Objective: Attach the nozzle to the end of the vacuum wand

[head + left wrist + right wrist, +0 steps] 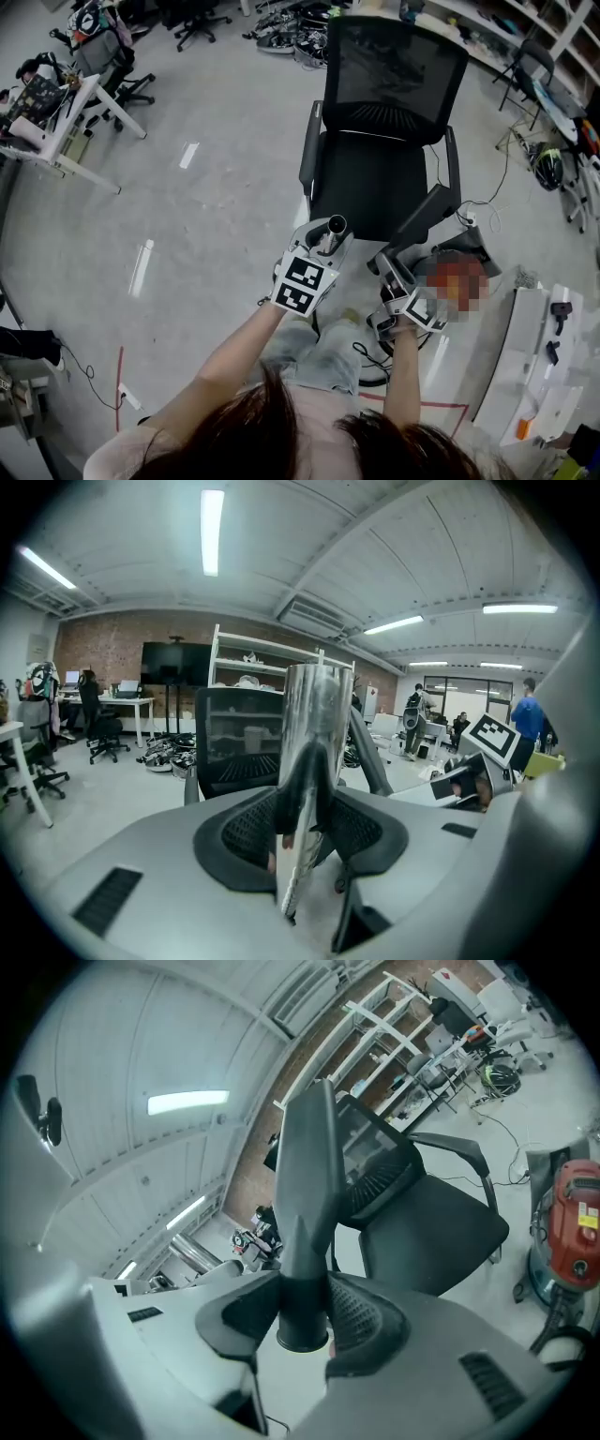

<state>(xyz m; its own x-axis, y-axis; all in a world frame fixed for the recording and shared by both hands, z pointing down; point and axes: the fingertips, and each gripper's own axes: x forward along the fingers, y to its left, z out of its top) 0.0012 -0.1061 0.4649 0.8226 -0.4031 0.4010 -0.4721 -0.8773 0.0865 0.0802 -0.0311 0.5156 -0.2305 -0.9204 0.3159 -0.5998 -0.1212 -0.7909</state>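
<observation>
Holding the two parts apart, I judge I am at the lining-up step. My left claw (pixel 305 832) is clamped on the shiny wand (pixel 317 724), whose open end points toward twelve o'clock. My right claw (pixel 302 1321) is clamped on the dark nozzle (pixel 305 1176), at about three o'clock from the wand, near but not touching. Next, I think, the nozzle's round collar must face the wand's mouth and push on straight. Farther, at twelve o'clock, stands an office chair (pixel 375 178).

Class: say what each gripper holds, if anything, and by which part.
Left gripper clamps the shiny metal vacuum wand just below its open end. Right gripper clamps the dark tapered plastic nozzle near its round base.
</observation>
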